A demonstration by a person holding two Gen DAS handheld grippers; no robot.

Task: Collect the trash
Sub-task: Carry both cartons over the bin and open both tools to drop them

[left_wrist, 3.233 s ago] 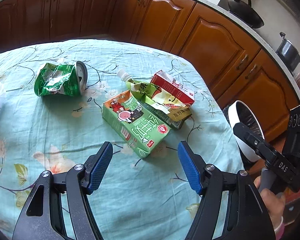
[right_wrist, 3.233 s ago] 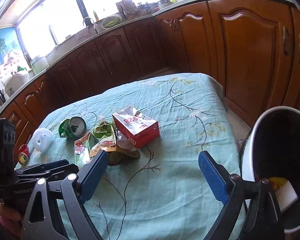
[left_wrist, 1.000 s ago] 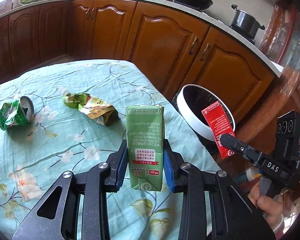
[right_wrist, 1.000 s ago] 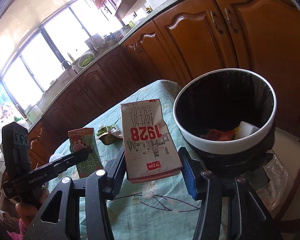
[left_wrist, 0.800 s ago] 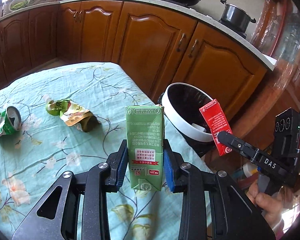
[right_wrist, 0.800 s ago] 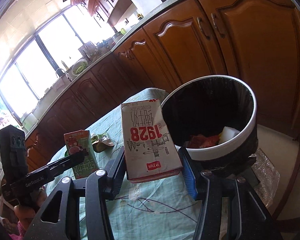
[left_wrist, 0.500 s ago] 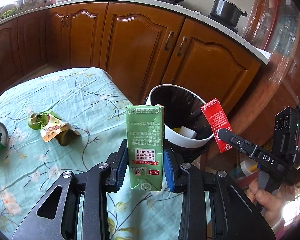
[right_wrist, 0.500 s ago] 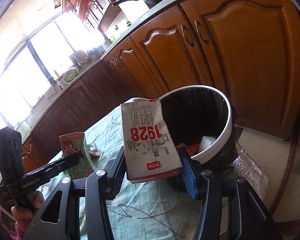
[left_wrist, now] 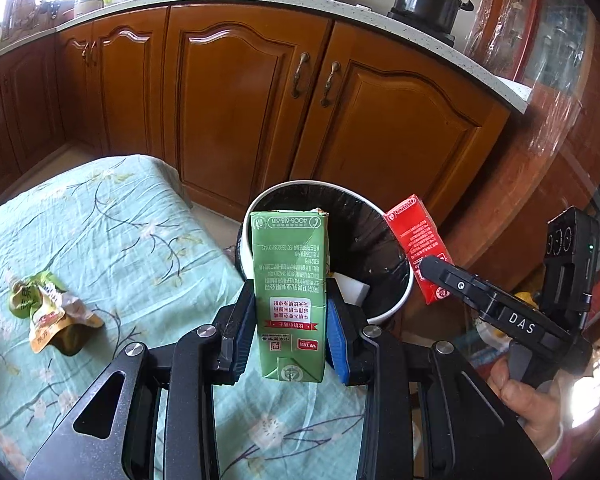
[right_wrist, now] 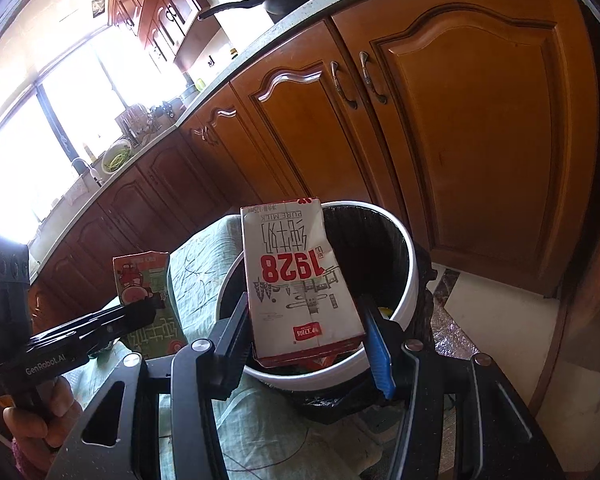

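Note:
My left gripper [left_wrist: 290,332] is shut on a green drink carton [left_wrist: 288,288], held upright near the table's edge just short of the bin. My right gripper [right_wrist: 306,340] is shut on a red and white milk carton [right_wrist: 300,280] marked 1928, held over the rim of the white bin with a black liner [right_wrist: 410,280]. The bin [left_wrist: 400,300] stands beside the table and holds some trash. The red carton [left_wrist: 420,248] and the right gripper show at the right of the left wrist view. The green carton [right_wrist: 148,300] shows at the left of the right wrist view.
A crumpled green and yellow pouch [left_wrist: 44,312] lies on the table with the floral teal cloth [left_wrist: 100,240]. Brown kitchen cabinets [left_wrist: 260,100] stand close behind the bin. A pot [left_wrist: 424,0] and a pan sit on the counter.
Both grippers picked up their cartons from the table and carried them right, towards the bin. The red carton now hangs over the bin's rim and the green one is close to it.

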